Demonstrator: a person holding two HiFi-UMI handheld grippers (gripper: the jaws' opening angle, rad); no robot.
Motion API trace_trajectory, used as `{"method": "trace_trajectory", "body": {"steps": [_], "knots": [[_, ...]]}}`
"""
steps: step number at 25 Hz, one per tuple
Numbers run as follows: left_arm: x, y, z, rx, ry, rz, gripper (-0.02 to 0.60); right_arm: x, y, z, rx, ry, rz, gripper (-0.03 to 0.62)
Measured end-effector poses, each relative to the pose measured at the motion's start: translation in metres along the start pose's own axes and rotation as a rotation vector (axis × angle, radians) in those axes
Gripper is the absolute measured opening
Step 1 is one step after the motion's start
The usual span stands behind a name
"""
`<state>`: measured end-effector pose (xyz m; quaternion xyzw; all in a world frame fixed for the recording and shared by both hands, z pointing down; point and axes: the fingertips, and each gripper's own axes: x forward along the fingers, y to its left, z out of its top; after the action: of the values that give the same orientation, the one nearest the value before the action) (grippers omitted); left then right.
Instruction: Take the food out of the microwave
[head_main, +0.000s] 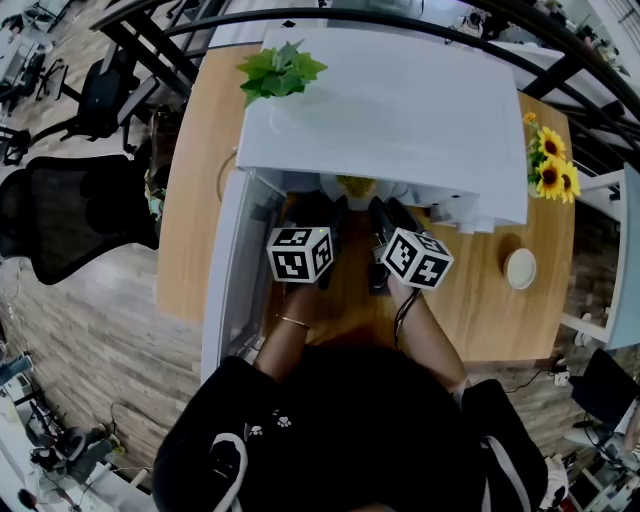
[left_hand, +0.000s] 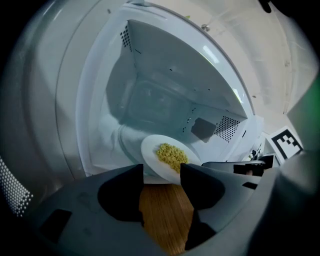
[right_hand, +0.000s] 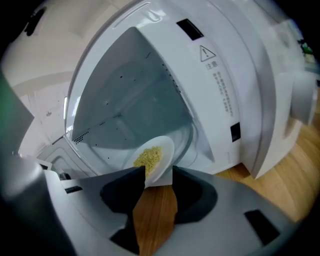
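the plate (left_hand: 150, 151) of yellow food (left_hand: 171, 156) sits at the mouth of the open microwave (head_main: 400, 110). the right gripper (right_hand: 159, 172) clamps its rim; the left gripper (left_hand: 162, 172) seems clenched on it too.

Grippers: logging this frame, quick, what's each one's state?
Left gripper: closed on the plate.
Right gripper: closed on the same plate.

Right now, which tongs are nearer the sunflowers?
Right. The right tongs, shut on the plate at the microwave mouth, are left of the sunflowers; the left tongs grip the same plate farther left.
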<state>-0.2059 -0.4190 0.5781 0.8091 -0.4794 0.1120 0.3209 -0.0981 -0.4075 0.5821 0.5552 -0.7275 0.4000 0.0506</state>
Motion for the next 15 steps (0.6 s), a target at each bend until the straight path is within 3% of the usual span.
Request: {"method": "trace_trajectory", "body": {"steps": [3,7,11,15], "knots": [[-0.001,0.001,-0.004,-0.098,-0.003,-0.025,0.218,0.001,-0.002,-0.006,0.137,0.001,0.035,0.149],[0.001,-0.004,-0.009,-0.311,-0.021,-0.1,0.216,0.001,0.0,-0.01,0.33,-0.012,0.097,0.126],[0.006,-0.004,-0.017,-0.393,-0.015,-0.131,0.191,0.004,0.001,-0.013,0.497,-0.035,0.168,0.083],[0.009,-0.007,-0.019,-0.482,-0.018,-0.154,0.118,0.005,0.004,-0.013,0.538,-0.04,0.199,0.053]]}}
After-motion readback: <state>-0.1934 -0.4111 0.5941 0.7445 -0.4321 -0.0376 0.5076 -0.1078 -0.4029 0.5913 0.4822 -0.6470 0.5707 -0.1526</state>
